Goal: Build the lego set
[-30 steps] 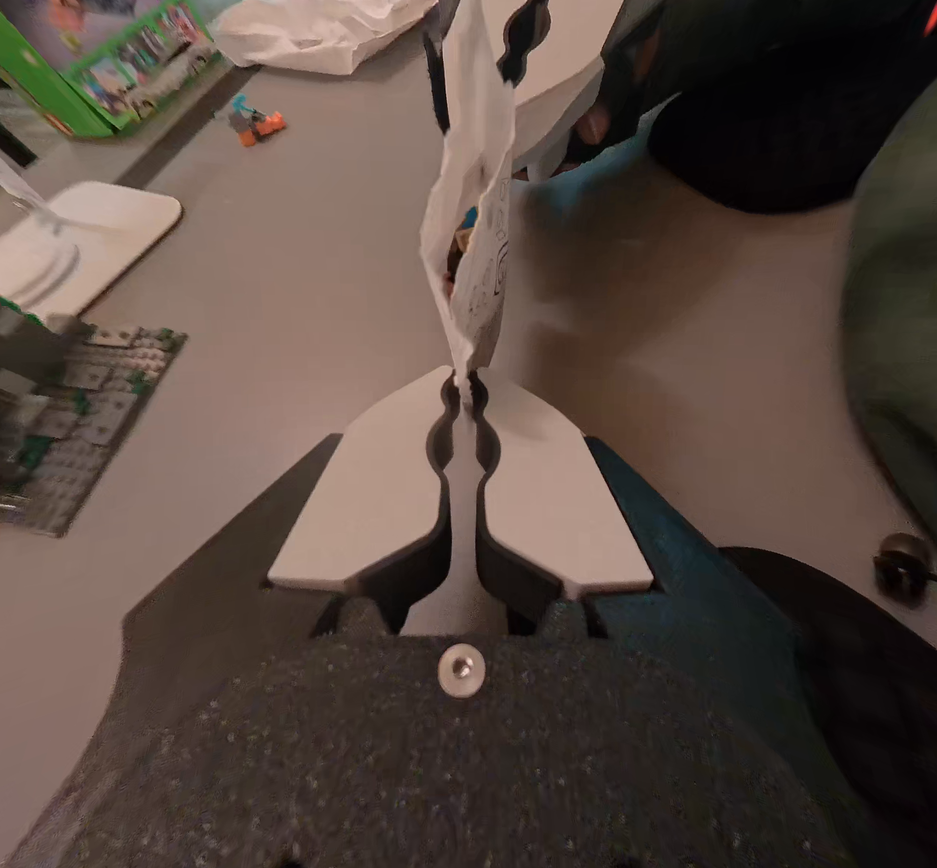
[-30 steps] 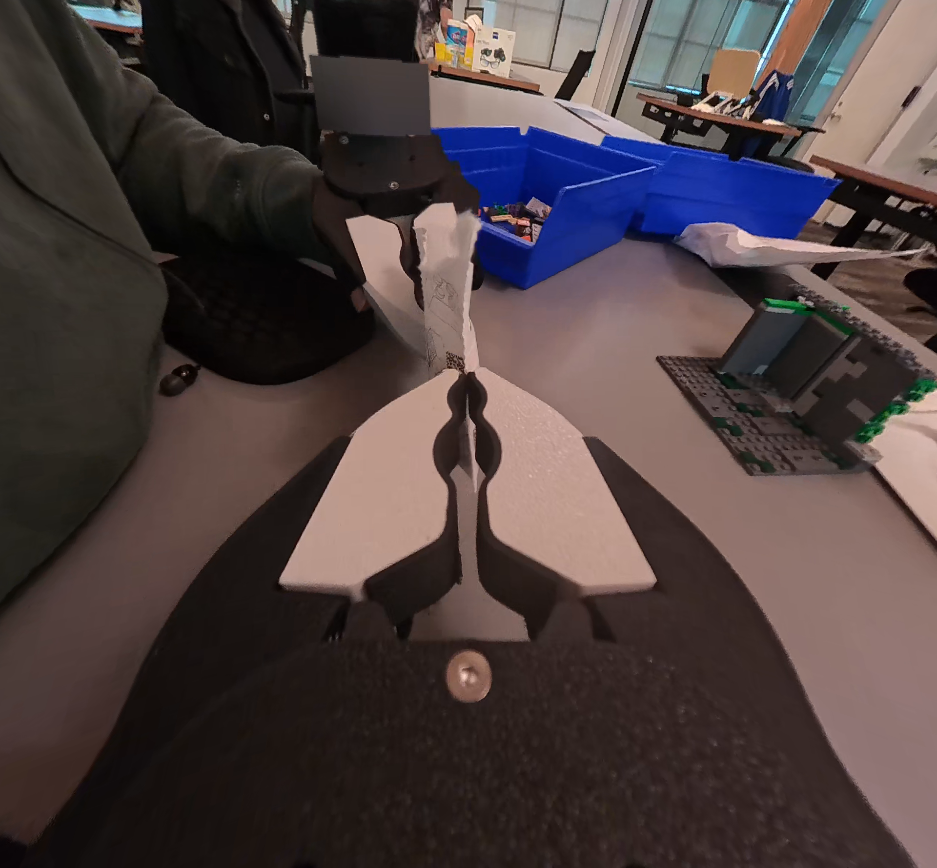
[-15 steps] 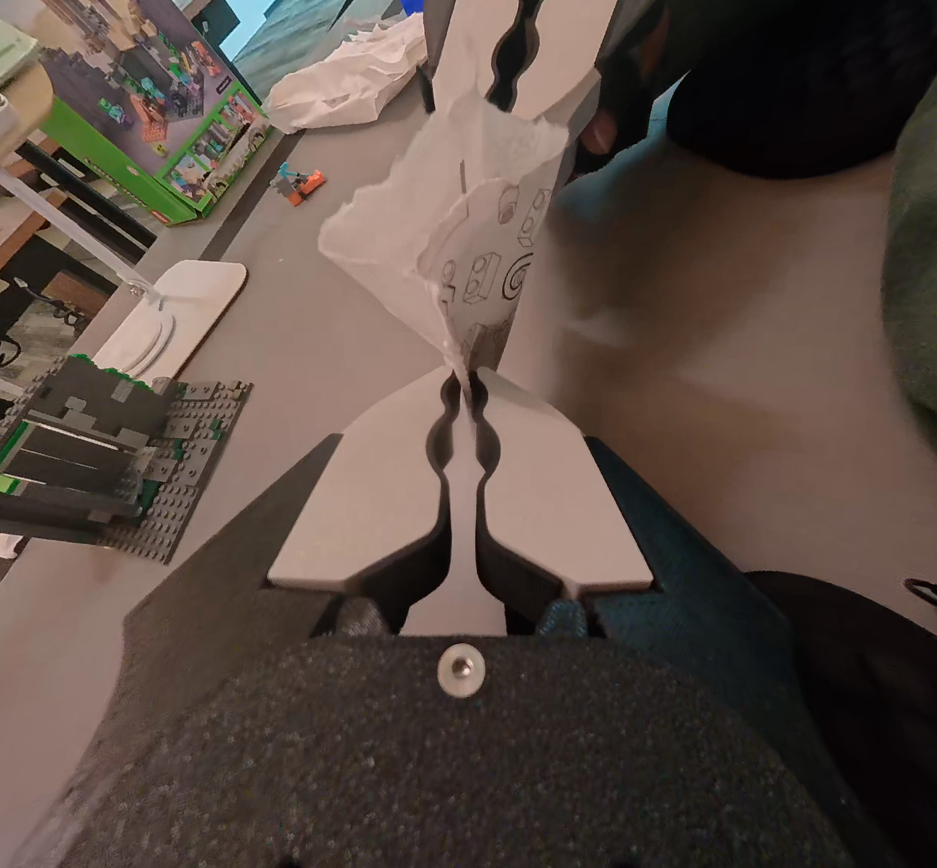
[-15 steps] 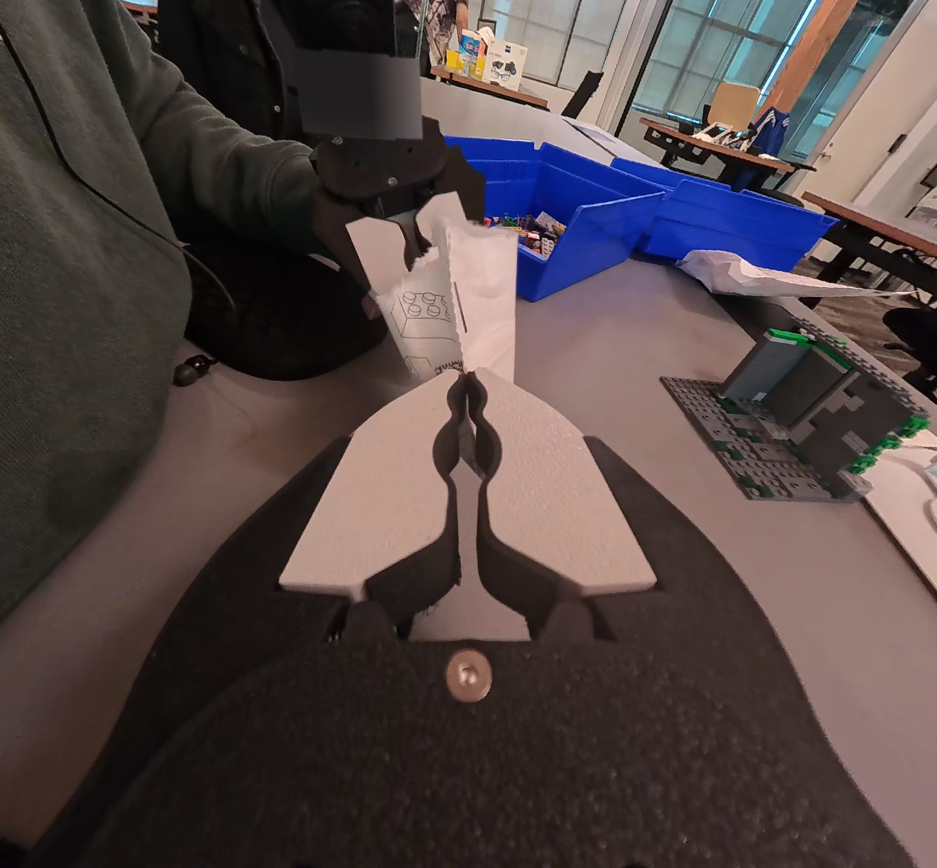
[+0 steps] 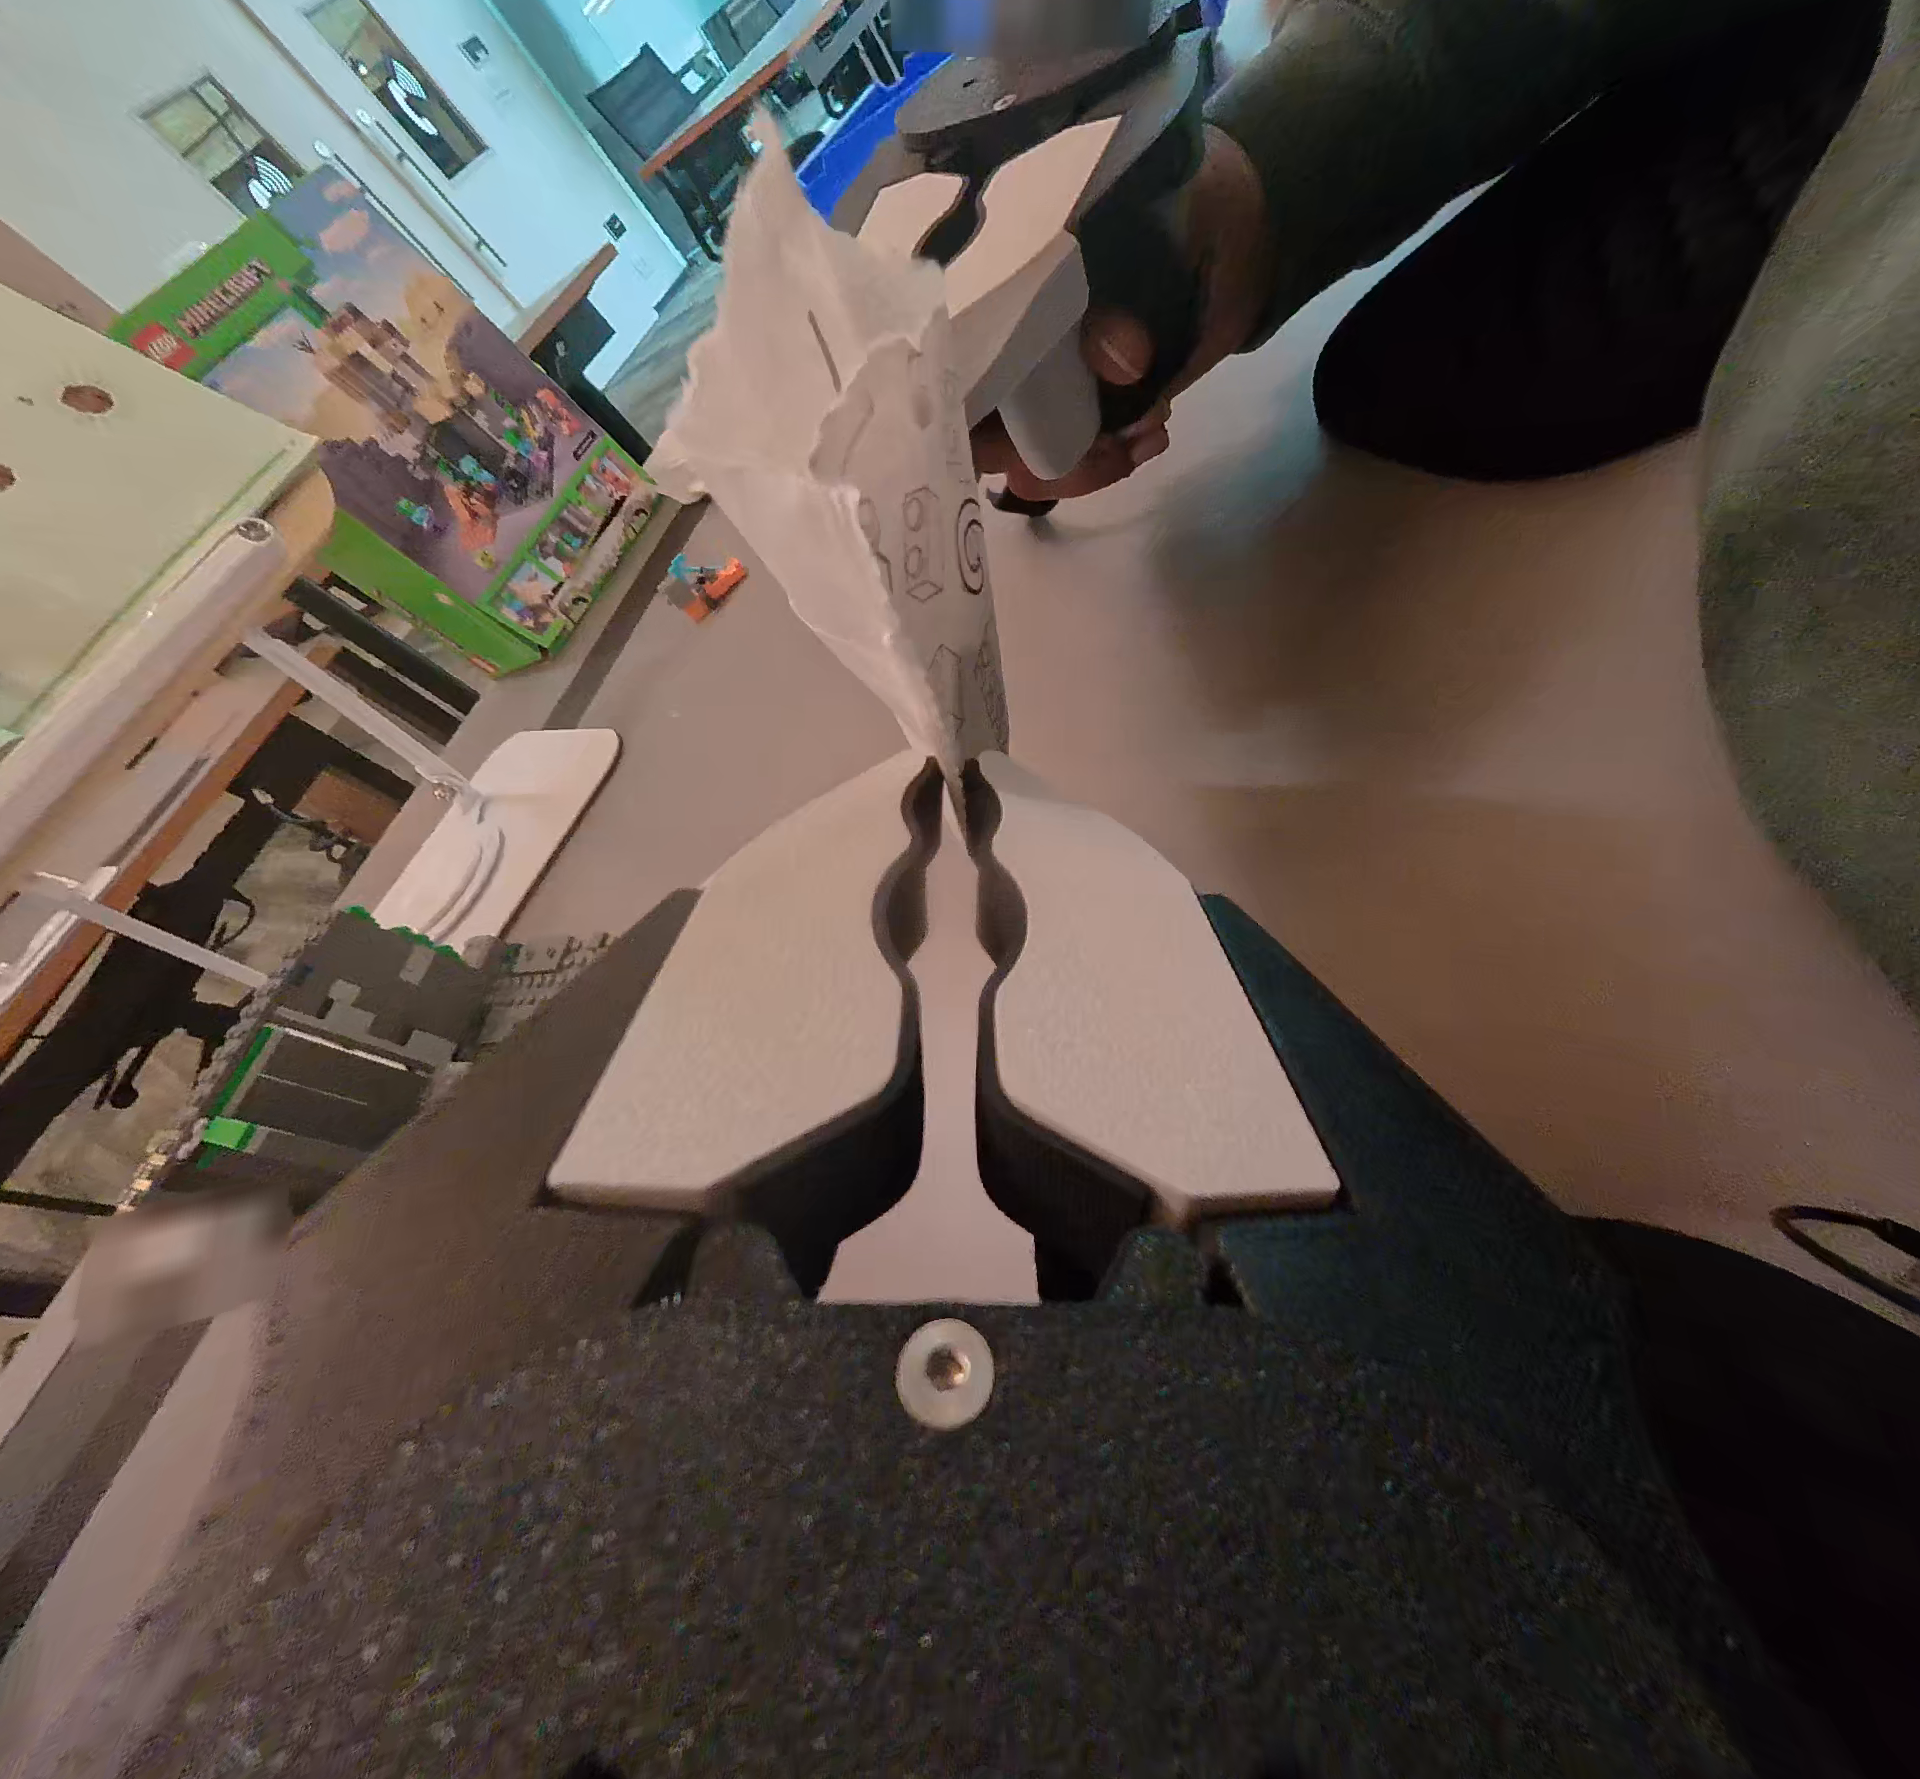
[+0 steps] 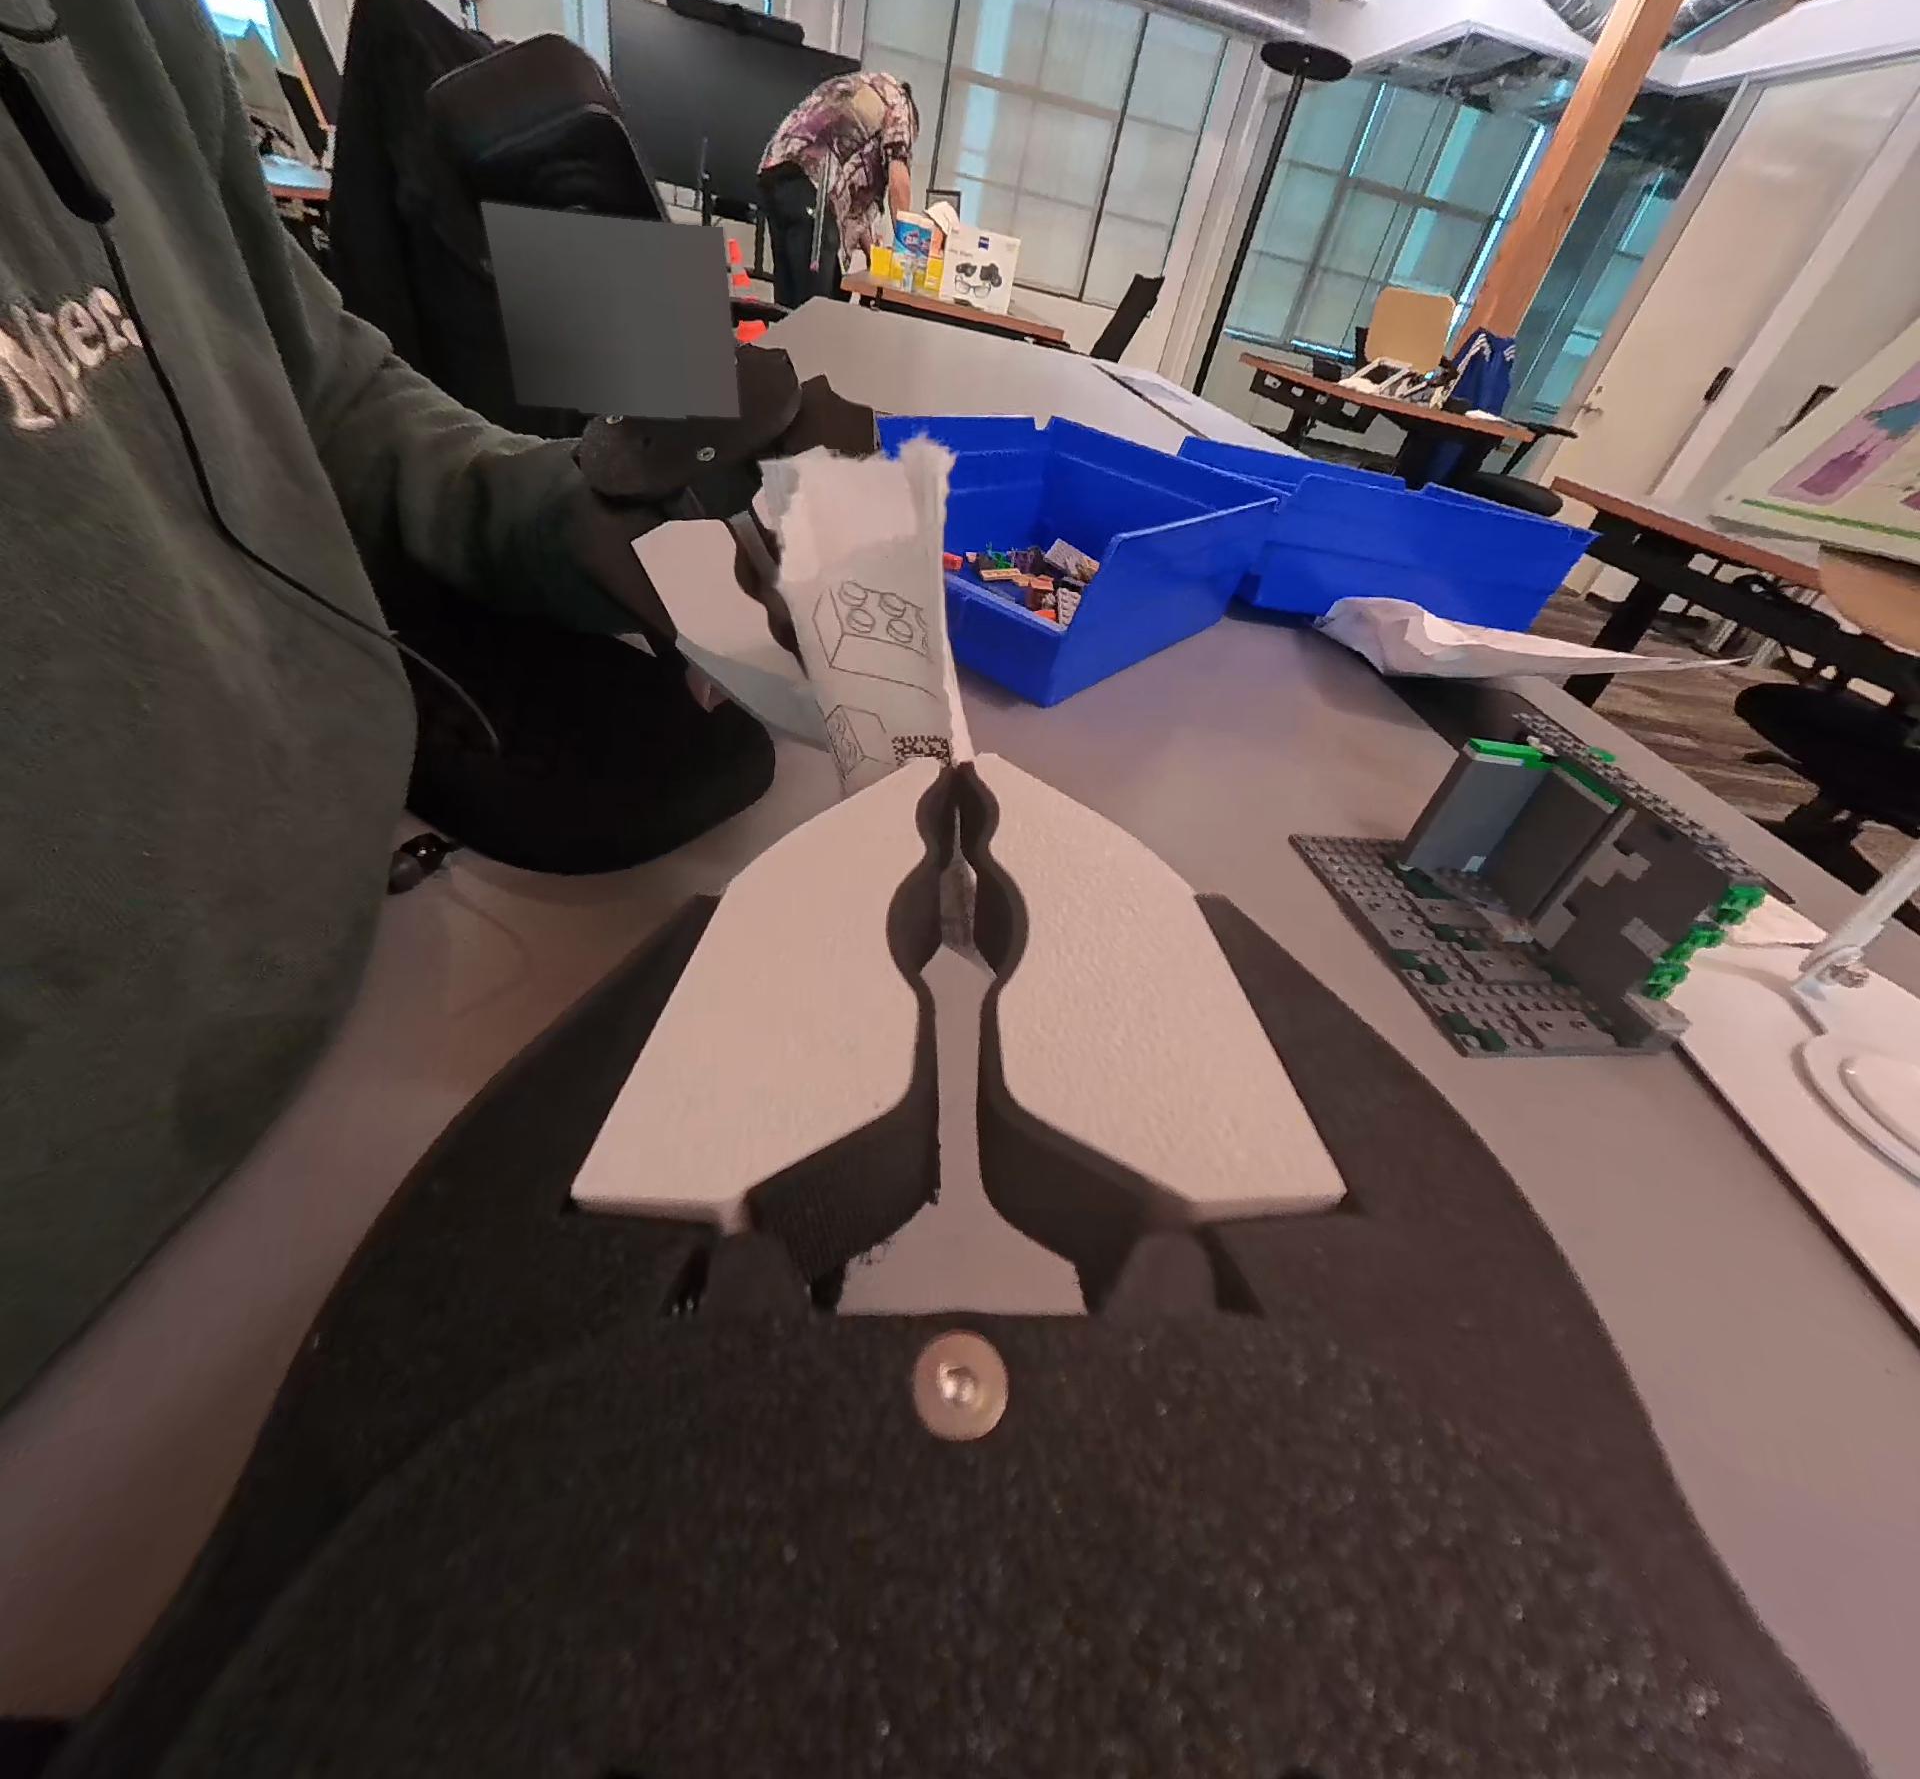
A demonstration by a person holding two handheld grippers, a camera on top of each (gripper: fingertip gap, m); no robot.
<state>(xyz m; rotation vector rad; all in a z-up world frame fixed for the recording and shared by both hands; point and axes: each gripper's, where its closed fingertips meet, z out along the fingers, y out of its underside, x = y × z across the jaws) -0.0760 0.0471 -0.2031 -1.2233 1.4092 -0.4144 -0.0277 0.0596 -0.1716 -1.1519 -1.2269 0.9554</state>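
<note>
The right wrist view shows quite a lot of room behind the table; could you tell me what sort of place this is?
Probably an open-plan office: desks, a wall monitor and large windows.

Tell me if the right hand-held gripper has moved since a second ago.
Yes. In the right wrist view the gray brick model sits lower than before, so the right hand-held gripper tilted upward while clamped on the paper bag.

Right claw (image 6: 958, 773) clamped on torn white paper bag (image 6: 878, 617); left claw (image 6: 764, 576) pinching its far edge, above surface (image 6: 1195, 794).
</note>
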